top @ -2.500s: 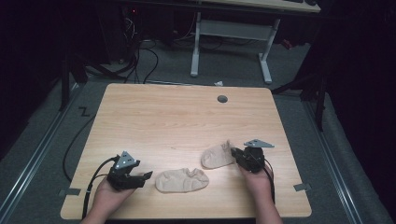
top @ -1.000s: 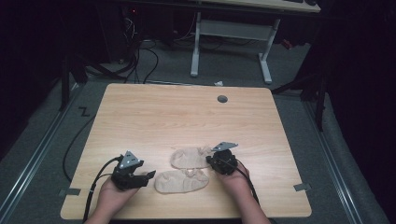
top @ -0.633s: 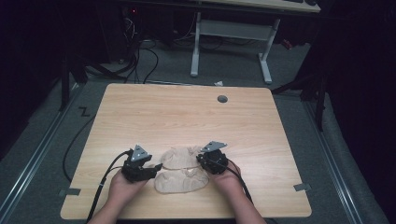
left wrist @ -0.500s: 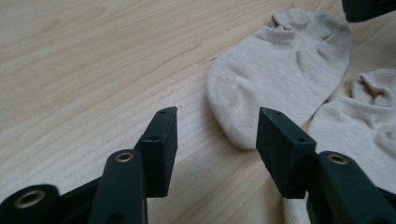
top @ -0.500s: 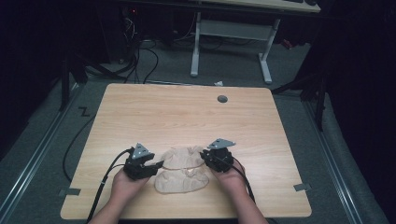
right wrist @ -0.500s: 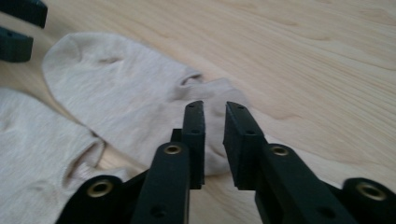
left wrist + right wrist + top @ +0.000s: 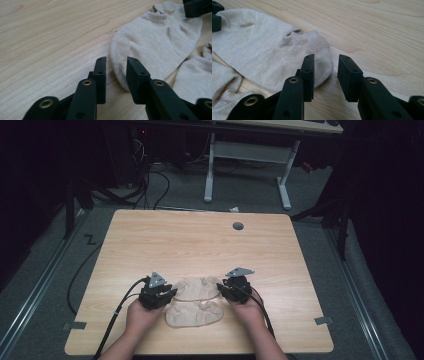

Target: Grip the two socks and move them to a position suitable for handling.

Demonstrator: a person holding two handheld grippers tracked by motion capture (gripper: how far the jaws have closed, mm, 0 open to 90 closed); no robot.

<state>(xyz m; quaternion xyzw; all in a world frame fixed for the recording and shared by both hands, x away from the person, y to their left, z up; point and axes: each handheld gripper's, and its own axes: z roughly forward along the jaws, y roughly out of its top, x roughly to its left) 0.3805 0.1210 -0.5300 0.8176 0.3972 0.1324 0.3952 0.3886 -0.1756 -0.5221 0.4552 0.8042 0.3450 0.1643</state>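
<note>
Two grippers are flanking the upper sock [image 7: 196,287]: left gripper [image 7: 116,72] narrowing, jaws apart around its toe edge, unclamped. Right gripper [image 7: 325,75] is widening off its heel; bare table [image 7: 200,240] is lying beyond both.

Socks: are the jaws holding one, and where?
Neither holds anything. The left gripper has the far sock's toe end between its jaws, which have just been closing. The right gripper's jaws have just been opening at the sock's other end.
</note>
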